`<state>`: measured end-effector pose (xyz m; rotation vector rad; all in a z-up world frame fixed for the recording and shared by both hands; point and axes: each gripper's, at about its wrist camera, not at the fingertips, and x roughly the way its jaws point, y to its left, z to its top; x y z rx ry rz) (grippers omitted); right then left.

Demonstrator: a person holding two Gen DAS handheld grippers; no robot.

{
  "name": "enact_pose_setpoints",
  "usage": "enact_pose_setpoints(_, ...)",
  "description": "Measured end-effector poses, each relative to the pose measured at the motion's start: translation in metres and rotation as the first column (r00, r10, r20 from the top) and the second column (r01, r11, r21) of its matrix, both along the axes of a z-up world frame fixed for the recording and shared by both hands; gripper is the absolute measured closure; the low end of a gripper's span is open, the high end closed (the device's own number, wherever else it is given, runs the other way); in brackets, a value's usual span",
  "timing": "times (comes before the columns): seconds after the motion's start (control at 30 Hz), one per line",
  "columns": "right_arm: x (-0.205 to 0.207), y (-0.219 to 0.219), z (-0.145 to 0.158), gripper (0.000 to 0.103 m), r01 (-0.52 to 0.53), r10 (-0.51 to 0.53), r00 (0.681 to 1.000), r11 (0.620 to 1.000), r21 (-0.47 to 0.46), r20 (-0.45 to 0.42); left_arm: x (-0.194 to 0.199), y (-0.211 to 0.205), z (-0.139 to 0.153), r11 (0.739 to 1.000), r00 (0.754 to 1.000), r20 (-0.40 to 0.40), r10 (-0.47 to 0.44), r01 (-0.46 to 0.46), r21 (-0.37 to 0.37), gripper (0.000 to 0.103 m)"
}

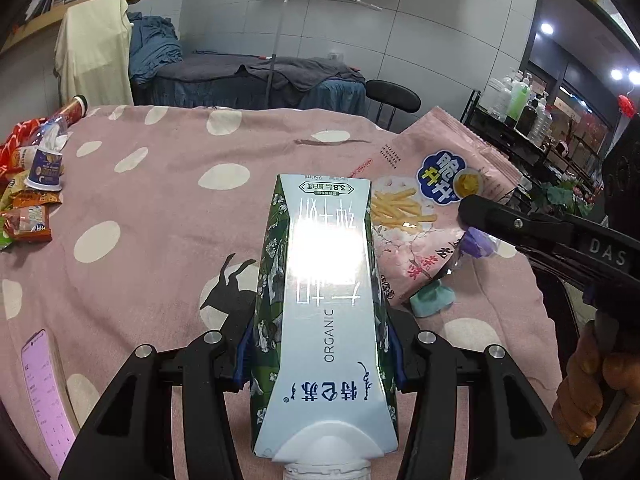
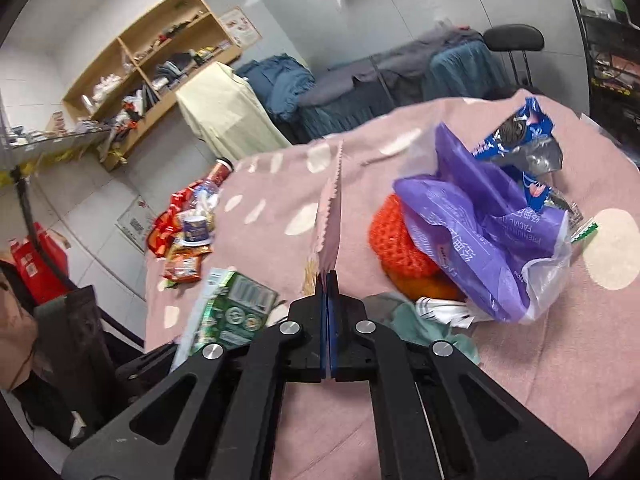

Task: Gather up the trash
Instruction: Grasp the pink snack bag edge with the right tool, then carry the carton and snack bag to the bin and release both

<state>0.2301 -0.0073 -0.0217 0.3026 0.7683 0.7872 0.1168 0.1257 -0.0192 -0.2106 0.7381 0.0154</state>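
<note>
My left gripper (image 1: 320,344) is shut on a green and white milk carton (image 1: 326,300), held above the pink dotted cloth (image 1: 160,208). The carton also shows in the right wrist view (image 2: 228,312). My right gripper (image 2: 329,280) is shut on the edge of a pink snack bag (image 2: 331,220), seen edge-on. In the left wrist view the same bag (image 1: 424,208) hangs lifted from the right gripper (image 1: 468,208). A pile of wrappers and a yogurt cup (image 1: 44,168) lies at the cloth's far left.
A purple tissue pack in a clear bag (image 2: 480,232), a blue cookie wrapper (image 2: 520,136), an orange knitted piece (image 2: 400,240) and a teal cloth (image 2: 424,324) lie on the table. A phone (image 1: 44,384) lies near left. A bed (image 1: 248,76) and chair (image 1: 392,96) stand behind.
</note>
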Motion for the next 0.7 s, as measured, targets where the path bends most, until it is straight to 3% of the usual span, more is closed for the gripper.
enact_pose_setpoints(0.2,-0.043,-0.039,0.024,0.101,0.027,-0.028,0.997,1.000,0.016,0.077,-0.018,-0.026,0.015,0.998,0.997,0.042,-0.057,0.057,0.000,0.053)
enact_pose_setpoints(0.4,-0.083,-0.105,0.040,0.101,0.135,-0.138,0.981,0.990,0.028,0.134,-0.023,-0.064,0.023,0.986,0.984,0.065,-0.166,0.168,-0.021,0.053)
enact_pose_setpoints(0.6,-0.116,-0.177,0.047,0.101,0.299,-0.299,0.941,0.954,0.026,0.157,-0.022,-0.103,0.024,0.960,0.959,0.070,-0.275,0.278,-0.043,0.053)
enact_pose_setpoints(0.7,-0.128,-0.209,0.047,0.101,0.400,-0.392,0.903,0.916,-0.009,0.174,-0.019,-0.120,0.022,0.944,0.944,0.065,-0.324,0.327,-0.053,0.053)
